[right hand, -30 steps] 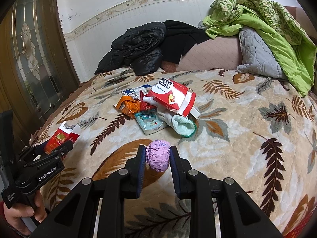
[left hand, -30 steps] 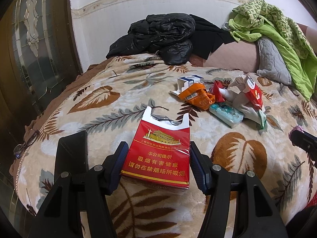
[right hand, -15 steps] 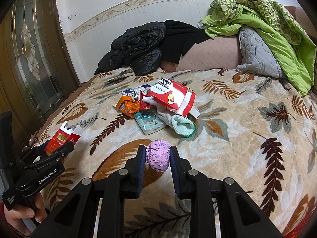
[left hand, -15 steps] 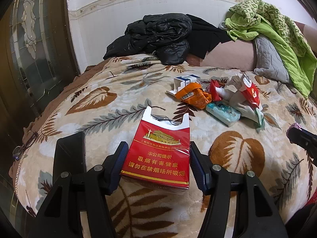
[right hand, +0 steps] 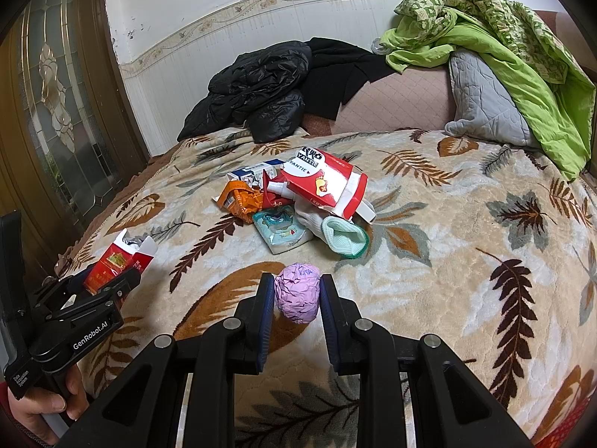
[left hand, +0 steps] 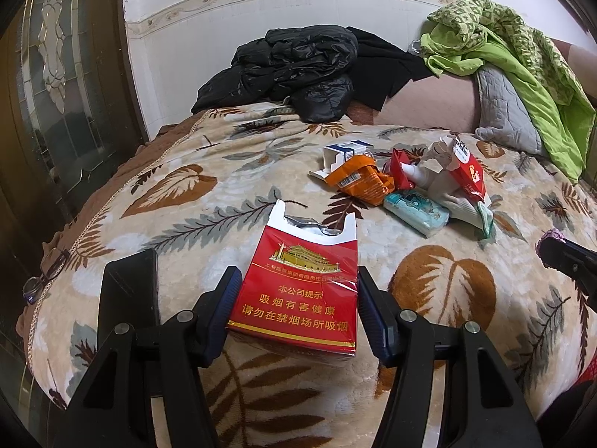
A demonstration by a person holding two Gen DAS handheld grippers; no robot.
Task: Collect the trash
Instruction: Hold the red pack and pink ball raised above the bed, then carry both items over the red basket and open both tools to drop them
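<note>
Trash lies in three places on the leaf-patterned plush blanket (right hand: 429, 246) covering the bed, and you are holding two of the pieces. The largest lot is the heap of mixed wrappers and boxes (right hand: 298, 201) at the middle of the bed: a red-and-white torn carton on top, an orange crumpled packet, a blue-and-white small box, a pale blue tissue pack and a white sock with a green cuff. Treat that heap as the gathering spot, I judge, since both held pieces sit well apart from it.

The red opened cigarette pack with gold printing (left hand: 298, 291) sits between the fingers of your left gripper (left hand: 296, 313). They flank its long sides and seem to pinch it, though contact on the right side is hard to confirm. The pack is thin card with a torn top, so squeeze only enough to hold it; more will crush it and let it slip out sideways.

The crumpled ball of lilac paper (right hand: 297, 293) is pinched between the nearly closed fingers of your right gripper (right hand: 294, 298), low over the blanket. It is light and springy, so keep the pressure even.

Carry both forward level, clear of the soft pile so nothing snags, and let go just beside the heap rather than on top, where pieces could roll off.
</note>
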